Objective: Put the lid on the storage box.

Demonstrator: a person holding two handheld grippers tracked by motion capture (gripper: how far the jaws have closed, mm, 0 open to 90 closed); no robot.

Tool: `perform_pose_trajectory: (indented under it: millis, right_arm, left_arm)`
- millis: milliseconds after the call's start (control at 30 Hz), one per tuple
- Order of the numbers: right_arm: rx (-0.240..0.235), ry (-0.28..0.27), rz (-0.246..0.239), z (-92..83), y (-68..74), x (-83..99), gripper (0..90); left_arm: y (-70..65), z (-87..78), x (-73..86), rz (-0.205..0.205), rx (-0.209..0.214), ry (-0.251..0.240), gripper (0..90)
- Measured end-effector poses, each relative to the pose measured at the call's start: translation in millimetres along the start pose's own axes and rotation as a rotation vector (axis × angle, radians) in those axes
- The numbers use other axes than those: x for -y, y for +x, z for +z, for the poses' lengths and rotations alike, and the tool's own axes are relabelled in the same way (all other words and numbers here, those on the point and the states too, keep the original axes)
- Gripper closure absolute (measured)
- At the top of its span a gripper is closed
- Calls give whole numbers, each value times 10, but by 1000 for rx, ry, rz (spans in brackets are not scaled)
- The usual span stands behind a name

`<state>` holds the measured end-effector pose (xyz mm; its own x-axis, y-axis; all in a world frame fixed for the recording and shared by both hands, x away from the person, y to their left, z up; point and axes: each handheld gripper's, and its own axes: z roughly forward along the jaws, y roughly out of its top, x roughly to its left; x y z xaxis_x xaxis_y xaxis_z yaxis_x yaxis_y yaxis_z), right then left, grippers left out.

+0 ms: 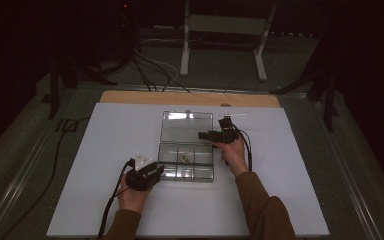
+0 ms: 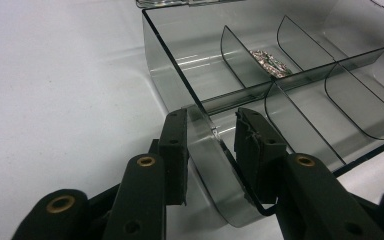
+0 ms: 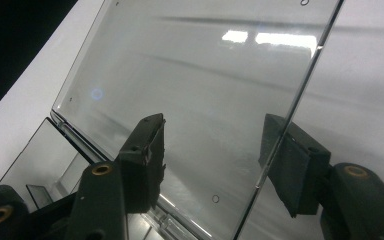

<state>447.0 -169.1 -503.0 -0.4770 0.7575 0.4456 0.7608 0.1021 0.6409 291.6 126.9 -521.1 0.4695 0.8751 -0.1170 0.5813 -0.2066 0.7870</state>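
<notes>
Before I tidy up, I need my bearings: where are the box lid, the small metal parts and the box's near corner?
box lid (image 3: 205, 95), right gripper view, middle of clear panel
small metal parts (image 2: 270, 62), left gripper view, on the pile
box's near corner (image 2: 207, 150), left gripper view, curved wall

Clear compartment box (image 1: 186, 166) mid-table, lid (image 1: 187, 126) open flat behind; small metal bits (image 2: 271, 62) inside.

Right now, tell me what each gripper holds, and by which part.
The left gripper straddles the clear box's near corner wall; whether it clamps cannot be told. The right gripper holds nothing: its jaws stand apart around the open lid's side edge.
</notes>
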Motion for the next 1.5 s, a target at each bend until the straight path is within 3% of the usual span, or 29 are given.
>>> perform_pose_trajectory:
  millis: [1500]
  right_arm:
    - [25, -43, -175, -207, 111, -37, 569]
  left_arm:
    - [-7, -2, 1, 3, -5, 1, 692]
